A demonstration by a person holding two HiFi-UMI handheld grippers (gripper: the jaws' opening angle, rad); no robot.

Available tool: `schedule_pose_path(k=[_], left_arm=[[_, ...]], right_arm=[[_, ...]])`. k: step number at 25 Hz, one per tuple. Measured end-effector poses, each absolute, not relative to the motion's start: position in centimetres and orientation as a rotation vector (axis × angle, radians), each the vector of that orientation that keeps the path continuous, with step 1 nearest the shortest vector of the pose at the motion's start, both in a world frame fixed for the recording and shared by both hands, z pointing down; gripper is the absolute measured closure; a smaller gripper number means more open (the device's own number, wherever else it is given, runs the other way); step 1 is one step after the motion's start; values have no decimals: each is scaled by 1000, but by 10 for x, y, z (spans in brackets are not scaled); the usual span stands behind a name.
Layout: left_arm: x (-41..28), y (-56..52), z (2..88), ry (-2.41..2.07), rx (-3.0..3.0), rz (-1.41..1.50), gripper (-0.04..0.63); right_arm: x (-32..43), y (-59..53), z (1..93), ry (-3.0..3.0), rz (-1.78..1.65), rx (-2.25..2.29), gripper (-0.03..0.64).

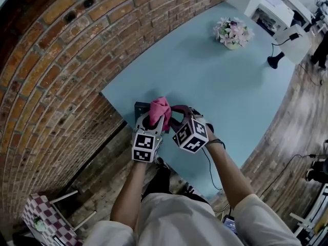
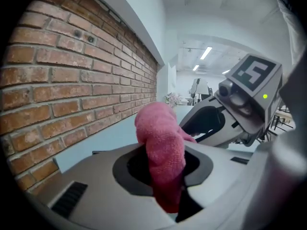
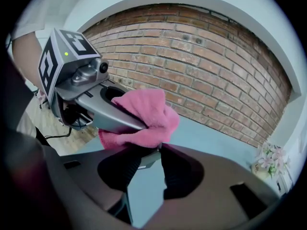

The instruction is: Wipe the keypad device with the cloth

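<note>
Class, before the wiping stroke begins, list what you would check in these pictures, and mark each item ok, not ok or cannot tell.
1. Cloth clamped in the left hand-held gripper: ok. The pink cloth is bunched between its jaws.
2. Right hand-held gripper steadying the keypad device: cannot tell. Its jaws stand apart with a grey edge between the tips, but no grip is clear.
3. Keypad face in sight for the wipe: not ok. The cloth and both grippers cover most of it.
4. Cloth touching the device: cannot tell.
5. Table free of obstacles nearby: ok. The flowers stand far across it.
</note>
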State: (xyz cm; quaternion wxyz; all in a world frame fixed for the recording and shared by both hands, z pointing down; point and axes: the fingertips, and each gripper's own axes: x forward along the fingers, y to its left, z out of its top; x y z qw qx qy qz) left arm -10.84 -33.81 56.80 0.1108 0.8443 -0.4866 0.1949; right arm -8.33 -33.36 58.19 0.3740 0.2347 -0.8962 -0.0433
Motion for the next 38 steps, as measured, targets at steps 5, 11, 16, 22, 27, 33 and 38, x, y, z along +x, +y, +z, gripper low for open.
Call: schedule_pose_path(k=[5,11,16,22,27,33,38], left_arm=[[-113,-329,583,-1420,2467,584,456],[-113,-321,586,-1424,2453,572,456],[-114,-314,595,-1422,2435,574,456],[-116,-303,607,-1414,2413,594,456],[-117,-286,626,-1386,2388,661,456],[-120,-265,649,-1349,2337,707,456],[-122,-254,662,-1323,2285,728,456]], right_arm=[[-82,-333,584,-2304,-122,592,457],[-83,-332,584,-2298,-136,577,454],[-83,-332,586,-2282,-153,571,445],[-83,-330,587,-2261,-190,553,439],[-82,-330,587,-2260,-192,543,439],[-83,-331,587,-2254,-182,556,439],[-83,-330,588,-2240,-192,560,439]])
